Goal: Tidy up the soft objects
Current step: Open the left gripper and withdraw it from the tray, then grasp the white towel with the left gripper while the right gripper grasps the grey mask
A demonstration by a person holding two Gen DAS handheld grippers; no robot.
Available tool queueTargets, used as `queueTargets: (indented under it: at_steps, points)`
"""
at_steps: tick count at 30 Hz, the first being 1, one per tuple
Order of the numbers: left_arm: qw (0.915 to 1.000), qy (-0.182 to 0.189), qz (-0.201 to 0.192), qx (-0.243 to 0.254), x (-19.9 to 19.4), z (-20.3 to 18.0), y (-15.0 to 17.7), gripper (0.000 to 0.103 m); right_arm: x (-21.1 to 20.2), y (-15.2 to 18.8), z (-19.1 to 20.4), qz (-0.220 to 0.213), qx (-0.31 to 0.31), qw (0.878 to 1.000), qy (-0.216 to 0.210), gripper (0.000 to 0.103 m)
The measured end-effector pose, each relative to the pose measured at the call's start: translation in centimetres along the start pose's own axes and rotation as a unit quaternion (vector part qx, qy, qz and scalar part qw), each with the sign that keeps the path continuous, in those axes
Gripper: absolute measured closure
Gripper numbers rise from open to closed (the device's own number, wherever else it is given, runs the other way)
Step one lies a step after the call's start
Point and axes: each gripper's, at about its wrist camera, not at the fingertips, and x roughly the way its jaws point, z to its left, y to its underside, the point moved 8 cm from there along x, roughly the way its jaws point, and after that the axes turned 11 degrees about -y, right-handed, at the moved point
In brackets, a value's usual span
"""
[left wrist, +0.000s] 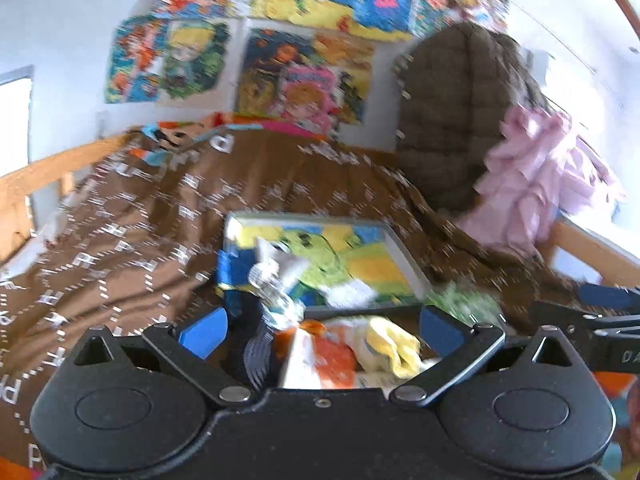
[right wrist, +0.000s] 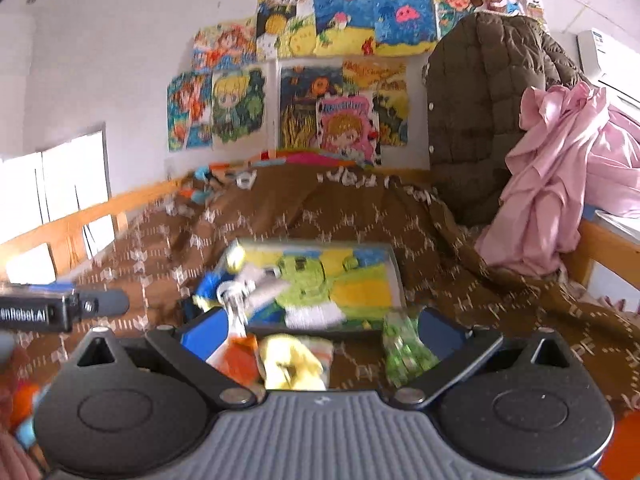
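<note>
Small items lie in a pile on the brown patterned blanket (left wrist: 132, 216): a yellow soft cloth (left wrist: 390, 346) (right wrist: 292, 364), an orange and white packet (left wrist: 324, 360) (right wrist: 236, 354), a clear bottle (left wrist: 272, 288) and a green packet (right wrist: 404, 346). Behind them lies a flat framed colourful picture (left wrist: 352, 256) (right wrist: 344, 280). My left gripper (left wrist: 322, 328) hovers open just before the pile, its blue pads (left wrist: 204, 332) wide apart and pressing on nothing. My right gripper (right wrist: 324, 332) is open too, the yellow cloth and the orange packet below its gap. Each gripper shows at the edge of the other's view.
A brown quilted jacket (right wrist: 480, 112) and a pink cloth (right wrist: 552, 184) hang at the right over the bed's end. A wooden rail (right wrist: 80, 216) runs along the left side. Children's drawings (right wrist: 320, 80) cover the white wall. Bright toys (right wrist: 208, 184) lie at the far end.
</note>
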Motion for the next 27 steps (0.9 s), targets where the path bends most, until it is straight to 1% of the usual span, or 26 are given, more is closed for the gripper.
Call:
queueTargets:
  at_steps: [3, 8, 13, 16, 20, 23, 27]
  points:
    - [0.9994, 0.023, 0.014, 0.023, 0.2, -1.3, 1.0, 0.001, -0.7, 1.5, -0.3, 0.029, -0.002, 0.999, 0.016, 0.000]
    - [0.9978, 0.034, 0.035, 0.045, 0.9, -2.3, 2.4, 0.001, -1.1, 3.3, -1.2, 0.068, 0.006, 0.997, 0.036, 0.000]
    - [0.9955, 0.043, 0.060, 0.059, 1.6, -3.1, 3.4, 0.001, -0.8, 4.0, -1.9, 0.084, 0.011, 0.996, 0.039, 0.000]
    - [0.9938, 0.042, 0.071, 0.075, 2.0, -3.5, 3.9, 0.001, -0.5, 4.3, -2.2, 0.094, 0.010, 0.995, 0.041, 0.000]
    - [0.9906, 0.026, 0.086, 0.103, 2.7, -4.0, 4.7, 0.001, 0.0, 4.8, -2.6, 0.114, 0.011, 0.992, 0.047, 0.000]
    - [0.9877, 0.031, 0.100, 0.116, 3.1, -4.5, 5.4, 0.001, 0.6, 5.2, -2.9, 0.127, 0.015, 0.991, 0.044, 0.000]
    - [0.9833, 0.028, 0.113, 0.140, 3.7, -5.0, 6.1, 0.001, 1.1, 5.7, -3.2, 0.139, 0.026, 0.989, 0.041, 0.000]
